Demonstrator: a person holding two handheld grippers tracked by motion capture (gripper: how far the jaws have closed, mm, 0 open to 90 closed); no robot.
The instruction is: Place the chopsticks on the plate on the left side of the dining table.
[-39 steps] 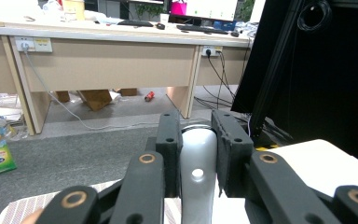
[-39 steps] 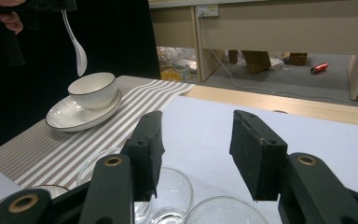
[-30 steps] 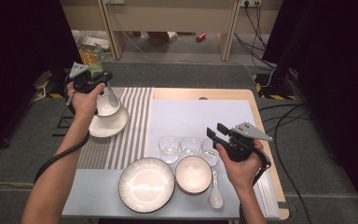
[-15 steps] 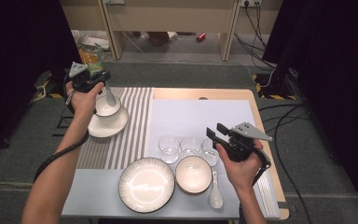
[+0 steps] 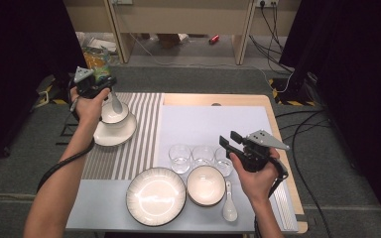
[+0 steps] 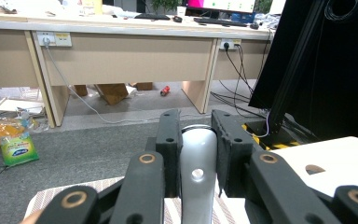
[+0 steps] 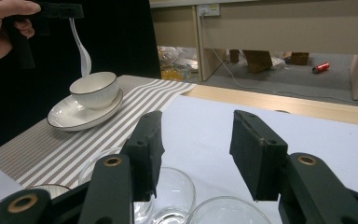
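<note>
The left tool [image 5: 110,90] clamps a white spoon [image 7: 81,44] by its handle and hangs it bowl-down over the small bowl [image 7: 94,89] on its saucer [image 7: 77,115], apparently to set it inside. The right tool [image 7: 196,147] waits open and empty above the glasses [image 5: 180,157]. In the left tool's own view the spoon's lower end is cut off.

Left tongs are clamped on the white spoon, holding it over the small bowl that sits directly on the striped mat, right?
Not quite. The left tongs do clamp the white spoon above the small bowl, but the bowl sits on a saucer, which rests on the striped mat. The right gripper view shows it.
</note>
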